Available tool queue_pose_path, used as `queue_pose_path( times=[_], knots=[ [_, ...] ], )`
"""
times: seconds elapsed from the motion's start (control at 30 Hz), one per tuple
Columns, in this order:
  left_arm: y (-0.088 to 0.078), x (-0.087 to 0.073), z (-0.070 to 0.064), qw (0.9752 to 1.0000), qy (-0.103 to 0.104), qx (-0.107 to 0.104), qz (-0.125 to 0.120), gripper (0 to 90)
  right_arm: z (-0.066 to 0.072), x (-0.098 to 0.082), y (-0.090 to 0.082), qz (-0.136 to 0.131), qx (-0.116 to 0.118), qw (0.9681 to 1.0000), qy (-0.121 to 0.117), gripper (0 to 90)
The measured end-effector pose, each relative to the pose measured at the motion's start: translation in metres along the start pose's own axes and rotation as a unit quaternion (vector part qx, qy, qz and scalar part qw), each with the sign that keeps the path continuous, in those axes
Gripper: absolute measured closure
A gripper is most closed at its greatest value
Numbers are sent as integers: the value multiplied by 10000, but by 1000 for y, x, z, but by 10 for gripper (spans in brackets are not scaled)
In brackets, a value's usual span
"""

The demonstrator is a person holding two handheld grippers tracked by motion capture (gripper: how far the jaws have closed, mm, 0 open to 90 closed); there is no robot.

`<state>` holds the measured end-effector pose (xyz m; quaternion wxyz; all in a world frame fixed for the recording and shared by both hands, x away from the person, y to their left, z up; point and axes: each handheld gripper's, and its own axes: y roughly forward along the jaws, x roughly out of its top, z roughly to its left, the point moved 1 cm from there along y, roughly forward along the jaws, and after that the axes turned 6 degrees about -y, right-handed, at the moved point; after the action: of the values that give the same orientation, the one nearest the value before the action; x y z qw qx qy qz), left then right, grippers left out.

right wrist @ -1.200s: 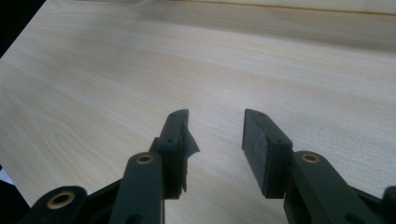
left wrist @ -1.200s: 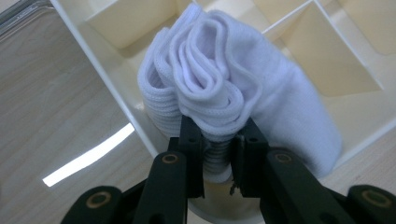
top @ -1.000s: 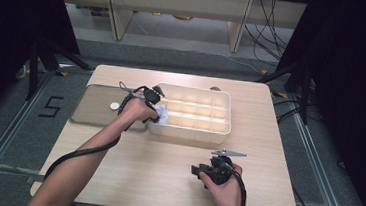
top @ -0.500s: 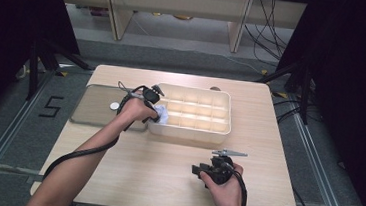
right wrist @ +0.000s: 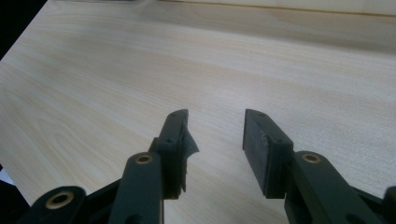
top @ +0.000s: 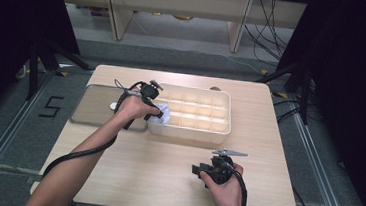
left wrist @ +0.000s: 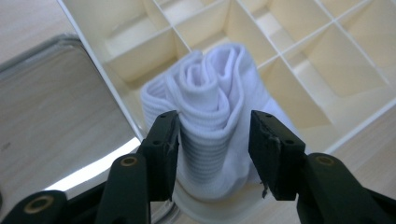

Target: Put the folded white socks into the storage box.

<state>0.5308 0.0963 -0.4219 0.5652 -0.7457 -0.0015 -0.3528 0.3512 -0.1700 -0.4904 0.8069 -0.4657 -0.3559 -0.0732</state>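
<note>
Left hand-held gripper (left wrist: 212, 140): we see its jaws just opened, released around the rolled white sock (left wrist: 212, 116).
Sock: between those jaws, in the organizer box's (left wrist: 327, 149) corner compartment.
Risk: pulling back could snag and drag it out.
Right hand-held gripper (right wrist: 215, 140): open, idle above the worktop (right wrist: 280, 70).

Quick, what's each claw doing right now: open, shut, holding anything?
Left claw: jaws just opened, astride the white sock in the divided box.
Right claw: open, empty, over the table.
</note>
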Motion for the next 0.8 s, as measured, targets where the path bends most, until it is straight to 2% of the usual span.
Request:
queue_pose_path(
  times=[0.07, 0.13, 0.23, 0.27, 0.3, 0.33, 0.37, 0.5, 0.53, 0.67, 0.8],
  knots=[
    [-1, 4, -1, 9999, -1, 12, -154, 507, 0, 0, -1, -13, 69, 10000, -13, 609],
    [-1, 8, -1, 9994, 25, 54, -331, 487, 1, 0, -1, -27, 92, 9999, 100, 609],
    [1, 13, -1, 9994, -10, 59, -352, 483, 0, 1, -1, -85, 121, 9999, 8, 609],
    [3, 14, 0, 9992, -42, 82, -386, 483, -1, 0, 0, -141, 149, 9998, 29, 609],
    [3, 14, 0, 9992, -42, 82, -386, 486, -1, 0, 0, -165, 313, 9993, 100, 609],
    [5, 17, 1, 9992, -64, 85, -394, 492, -1, 0, -1, -66, 253, 9996, 123, 609],
    [5, 17, 2, 9994, -42, 80, -332, 500, 0, 1, -1, -46, 36, 10000, 45, 609],
    [9, 17, 4, 9997, -75, 64, -202, 566, -1, 0, -1, -64, 80, 9999, 10, 609],
    [12, 16, 3, 9999, -71, 0, -115, 590, -1, 0, -1, -65, 74, 10000, 10, 609],
    [14, 15, 2, 9999, 84, -6, -75, 705, -1, 0, -1, -54, 30, 10000, 40, 609],
    [13, 14, 2, 9997, 248, 35, -41, 756, -1, 0, -1, -58, 47, 10000, 34, 609]
  ],
)
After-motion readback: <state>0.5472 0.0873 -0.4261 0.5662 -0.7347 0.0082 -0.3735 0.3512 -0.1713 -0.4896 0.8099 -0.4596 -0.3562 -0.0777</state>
